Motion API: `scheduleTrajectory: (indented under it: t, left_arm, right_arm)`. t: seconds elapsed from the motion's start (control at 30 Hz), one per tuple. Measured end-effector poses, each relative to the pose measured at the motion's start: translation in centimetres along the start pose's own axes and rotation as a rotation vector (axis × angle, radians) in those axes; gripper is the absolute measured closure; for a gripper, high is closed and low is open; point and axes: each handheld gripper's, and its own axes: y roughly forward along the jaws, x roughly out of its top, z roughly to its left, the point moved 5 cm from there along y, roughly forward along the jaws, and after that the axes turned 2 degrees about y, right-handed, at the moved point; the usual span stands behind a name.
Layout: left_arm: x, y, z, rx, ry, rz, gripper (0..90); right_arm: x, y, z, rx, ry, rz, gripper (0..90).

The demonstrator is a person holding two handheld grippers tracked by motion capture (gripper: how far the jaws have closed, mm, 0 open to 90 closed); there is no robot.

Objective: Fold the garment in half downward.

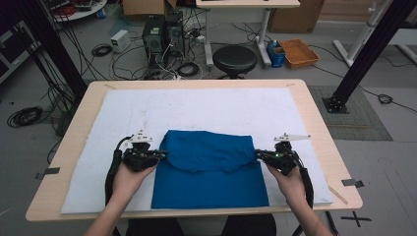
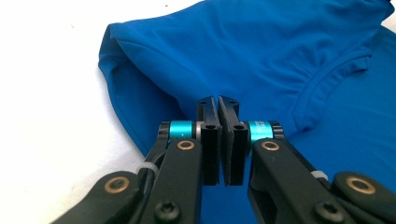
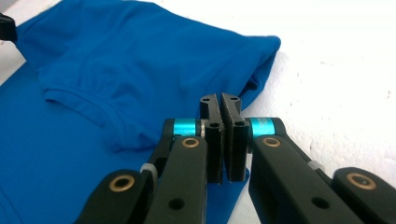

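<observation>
**Grippers closed at the two side edges of a folded blue garment**

Left gripper (image 1: 161, 155) and right gripper (image 1: 257, 155), each held in a person's hand, meet the blue garment (image 1: 209, 167) at its left and right edges, level with the fold line. In each gripper view the black jaws stand pressed together with only a hairline seam between the pads; whether a layer of cloth is pinched in that seam cannot be told, since the tips lie directly against the fabric. Both bear turquoise metal collars, brass-coloured pivot bushes and matt black link arms.

Garment: smooth, slightly glossy knit in saturated blue, lying on a white padded mat (image 1: 196, 108) that covers a pale wooden table (image 1: 314, 128). Its upper portion is folded down over the lower, giving a rectangular outline with rounded upper corners. A stitched, curved hem (image 2: 322, 79) crosses the top layer, with soft wrinkles gathered near it. Mat surface: faintly pitted, matt
</observation>
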Motion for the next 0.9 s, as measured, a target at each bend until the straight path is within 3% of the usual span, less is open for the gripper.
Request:
scheduleTrajectory:
  t: [0.53, 0.8, 0.9]
  left_arm:
    - [0.2, -0.1, 0.2, 0.001, -0.003, -0.006, 87.2]
    - [0.3, 0.0, 0.2, -0.001, -0.006, -0.007, 87.2]
    - [0.2, -0.1, 0.2, -0.001, -0.005, -0.005, 87.2]
  right_arm:
    - [1.4, -0.2, 0.1, -0.041, -0.05, -0.012, 89.2]
    - [2.0, -0.3, 0.8, -0.055, -0.1, -0.017, 89.2]
    - [2.2, -0.4, 0.7, -0.062, -0.102, -0.023, 79.3]
